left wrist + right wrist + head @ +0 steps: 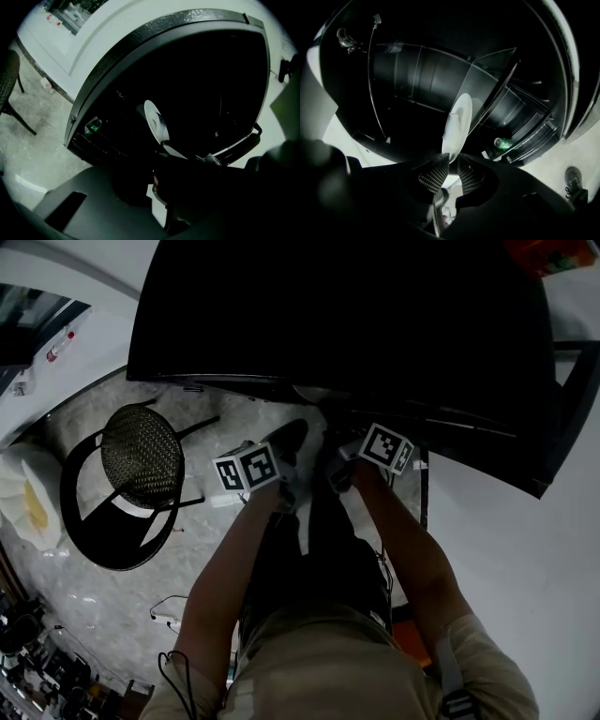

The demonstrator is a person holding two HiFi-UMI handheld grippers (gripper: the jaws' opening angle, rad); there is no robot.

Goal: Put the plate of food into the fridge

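The right gripper [450, 164] has its jaws drawn narrow, and its mesh pads [433, 176] pinch the near rim of the white plate [457, 124]. The plate rises from the pads edge-on, so what lies on it cannot be made out. The left gripper [246, 468] is close beside the right one. In its own view the jaws are lost in shadow. The plate's lower edge runs into that dark mass, and I cannot tell whether the jaws grip it.

Beyond both grippers gapes the open black fridge [408, 75], with the plate at its mouth. Just right of the plate's far edge stands the edge of a glass shelf [487, 79]. Whether the plate touches it is unclear. Lower right of the right gripper, a green can [502, 143] lies in a ribbed rack.

In the head view the fridge's dark top covers the plate and both grippers' jaws. Only the marker cubes [386, 448] and the person's arms [412, 549] show. Left of the left gripper, well apart, stands a black chair [141, 460] with a woven seat on the pale stone floor [84, 587]. Between the grippers a dark shoe [286, 442] shows on the floor. The fridge's inside is mostly black.
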